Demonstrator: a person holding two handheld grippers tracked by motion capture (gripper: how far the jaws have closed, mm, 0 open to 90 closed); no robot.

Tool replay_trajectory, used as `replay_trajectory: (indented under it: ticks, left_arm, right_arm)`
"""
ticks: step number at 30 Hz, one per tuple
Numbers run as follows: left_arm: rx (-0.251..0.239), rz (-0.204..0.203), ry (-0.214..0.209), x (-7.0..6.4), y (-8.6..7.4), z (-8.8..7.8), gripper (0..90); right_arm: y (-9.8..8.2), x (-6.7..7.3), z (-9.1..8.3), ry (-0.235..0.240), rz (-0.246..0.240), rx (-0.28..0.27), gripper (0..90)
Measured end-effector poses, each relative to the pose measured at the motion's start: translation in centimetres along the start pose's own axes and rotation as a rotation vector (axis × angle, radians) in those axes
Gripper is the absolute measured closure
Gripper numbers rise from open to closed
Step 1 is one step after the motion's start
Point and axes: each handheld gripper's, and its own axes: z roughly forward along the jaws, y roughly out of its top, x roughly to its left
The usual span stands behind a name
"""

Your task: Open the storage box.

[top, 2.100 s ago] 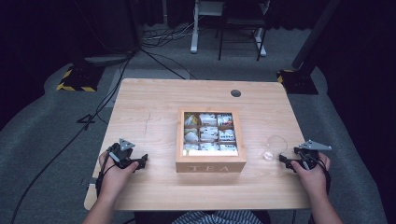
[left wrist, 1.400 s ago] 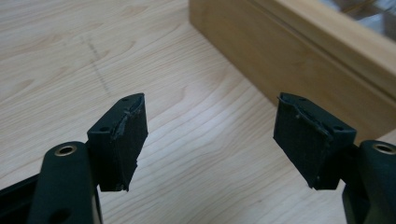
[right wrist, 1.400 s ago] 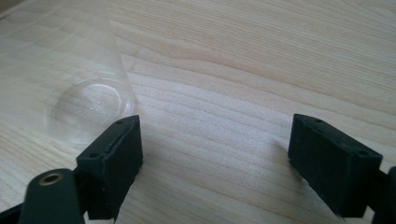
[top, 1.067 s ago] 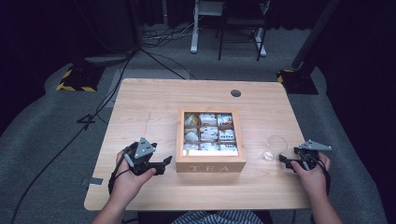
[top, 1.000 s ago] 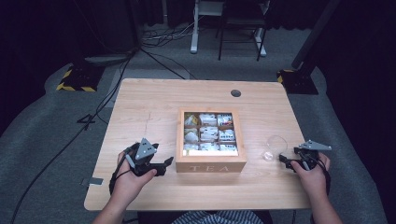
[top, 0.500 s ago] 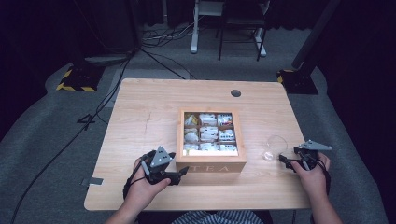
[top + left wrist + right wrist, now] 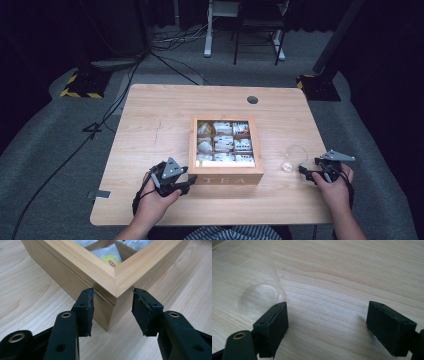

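step: grip box corner | left gripper (image 7: 112,307): jaws have just been closing on the near left corner of tea box (image 7: 226,177), pads on both walls | right gripper (image 7: 327,327): open beside cup (image 7: 249,285) | advice: I squeeze below lid seam, slowly, not to slip.

You have 1 wooden tea box (image 7: 226,176) on 1 table (image 7: 150,115) — its lid frames a window onto 9 compartments, set 3 by 3, each with tea bags (image 7: 223,142) in it; how many bags lie in each you cannot tell. Beside it stands 1 clear plastic cup (image 7: 291,158). You hold 2 grippers — 1 left gripper (image 7: 187,185) and 1 right gripper (image 7: 303,171), each with 2 black jaws. The tabletop has 1 round cable hole (image 7: 252,99).
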Motion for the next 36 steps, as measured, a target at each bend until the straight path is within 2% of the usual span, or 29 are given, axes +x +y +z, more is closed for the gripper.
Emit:
replay_trajectory:
  ticks: [2,8,10,14,20,24,29,33,36]
  left_arm:
    - [0.01,0.009,0.011,0.0,0.0,0.0,56.3]
    - [0.013,0.008,0.007,0.1,0.0,-0.1,57.5]
    - [0.014,0.025,0.014,0.0,0.1,-0.1,57.6]
    - [-0.008,0.049,0.033,-0.2,0.3,-0.1,58.2]
    - [-0.023,0.052,0.037,-0.2,0.4,-0.2,57.6]
    - [-0.057,0.056,0.047,-0.2,0.8,-0.5,57.3]
    - [-0.085,0.066,0.08,-0.2,1.4,-0.7,51.9]
    - [-0.094,0.086,0.126,-0.2,1.8,-0.7,44.2]
    - [-0.105,0.086,0.135,-0.1,2.1,-0.8,41.0]
  right_arm:
    - [0.0,0.0,0.0,0.0,0.0,0.0,18.1]
    - [0.0,0.0,0.0,0.0,0.0,0.0,18.1]
    - [0.0,0.0,0.0,0.0,0.0,0.0,18.2]
    - [0.0,0.0,0.0,0.0,-0.001,0.0,18.1]
    - [0.0,0.0,0.0,0.0,0.0,0.0,18.2]
    - [0.0,0.0,0.0,0.0,0.0,0.0,18.1]
    - [0.0,0.0,0.0,0.0,0.0,0.0,18.2]
    - [0.0,0.0,0.0,0.0,0.0,0.0,18.1]
    - [0.0,0.0,0.0,0.0,0.0,0.0,18.2]
